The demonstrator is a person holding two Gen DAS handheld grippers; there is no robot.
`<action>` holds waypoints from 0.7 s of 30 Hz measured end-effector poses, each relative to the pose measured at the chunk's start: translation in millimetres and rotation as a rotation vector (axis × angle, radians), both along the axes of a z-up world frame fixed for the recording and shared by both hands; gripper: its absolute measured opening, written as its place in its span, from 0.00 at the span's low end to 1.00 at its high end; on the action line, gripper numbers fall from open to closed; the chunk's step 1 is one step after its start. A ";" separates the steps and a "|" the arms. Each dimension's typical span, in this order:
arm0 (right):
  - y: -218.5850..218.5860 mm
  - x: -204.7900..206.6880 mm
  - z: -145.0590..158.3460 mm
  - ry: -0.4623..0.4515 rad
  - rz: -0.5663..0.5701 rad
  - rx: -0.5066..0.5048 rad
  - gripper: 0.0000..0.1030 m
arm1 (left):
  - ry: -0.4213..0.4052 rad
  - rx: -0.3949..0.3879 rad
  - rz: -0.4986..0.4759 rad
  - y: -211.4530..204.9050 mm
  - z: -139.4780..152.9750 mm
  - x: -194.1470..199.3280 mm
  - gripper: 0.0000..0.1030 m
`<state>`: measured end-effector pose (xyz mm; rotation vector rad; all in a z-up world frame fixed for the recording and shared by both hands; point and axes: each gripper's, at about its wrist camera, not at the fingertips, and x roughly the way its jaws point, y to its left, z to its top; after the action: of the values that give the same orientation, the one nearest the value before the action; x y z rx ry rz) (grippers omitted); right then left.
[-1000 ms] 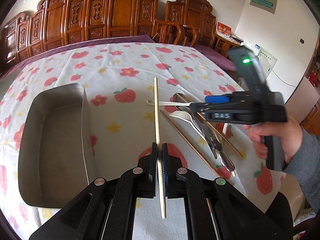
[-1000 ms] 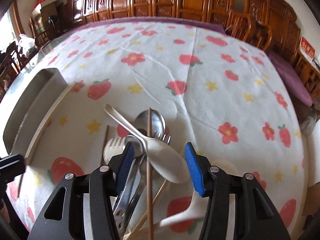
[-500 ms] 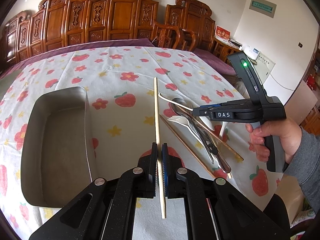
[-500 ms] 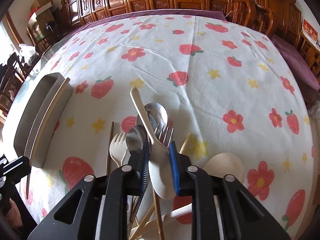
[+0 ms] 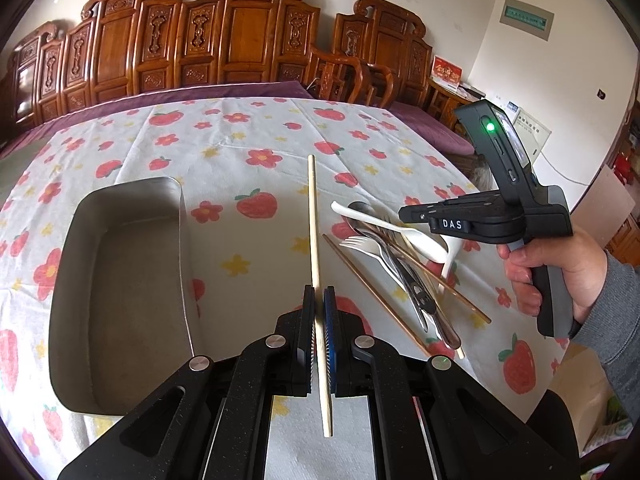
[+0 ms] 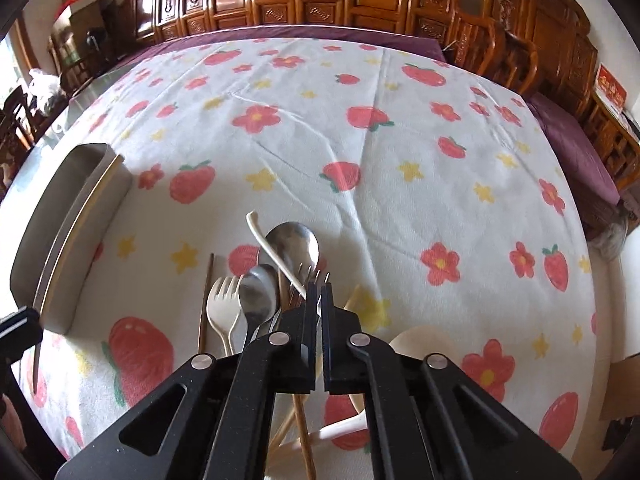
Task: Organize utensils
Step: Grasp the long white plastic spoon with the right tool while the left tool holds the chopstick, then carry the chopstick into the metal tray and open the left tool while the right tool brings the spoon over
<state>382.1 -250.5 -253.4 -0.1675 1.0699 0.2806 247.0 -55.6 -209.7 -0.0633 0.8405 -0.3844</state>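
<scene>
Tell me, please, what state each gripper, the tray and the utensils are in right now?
Left gripper: shut on the pale chopstick, held off the cloth.
Right gripper: jaws just closed, shut on the white spoon, tilted with its handle end raised.
Metal tray: empty.
Utensil pile: lying crossed on the tablecloth, unsorted.

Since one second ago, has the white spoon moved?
Yes. The right gripper has just been closing on the white spoon, and its handle tip now stands nearer the strawberry print.
</scene>
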 end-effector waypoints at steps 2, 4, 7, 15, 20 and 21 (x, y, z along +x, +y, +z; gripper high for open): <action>2.7 -0.9 -2.0 0.001 0.019 -0.022 0.27 | 0.001 0.000 -0.002 0.1 0.5 0.2 0.04; 4.0 -2.2 -3.8 0.002 0.032 -0.031 0.34 | -0.001 0.000 -0.003 0.4 1.0 -0.4 0.04; 4.0 0.0 -10.8 0.026 0.038 -0.066 0.34 | 0.000 -0.001 -0.003 0.1 1.7 -0.6 0.04; 7.1 -2.7 -15.2 0.027 0.045 -0.115 0.07 | -0.025 -0.001 -0.001 2.9 12.9 -4.1 0.04; 10.7 -4.7 1.1 -0.041 0.032 -0.118 0.07 | -0.049 -0.002 0.023 16.2 24.9 -7.3 0.04; 11.2 -5.3 5.9 -0.056 0.027 -0.118 0.07 | -0.054 0.000 0.028 19.2 27.7 -7.2 0.04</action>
<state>376.8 -239.3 -247.6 -0.2940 1.0302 0.2355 239.8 -36.5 -182.0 -0.0643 0.7855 -0.3583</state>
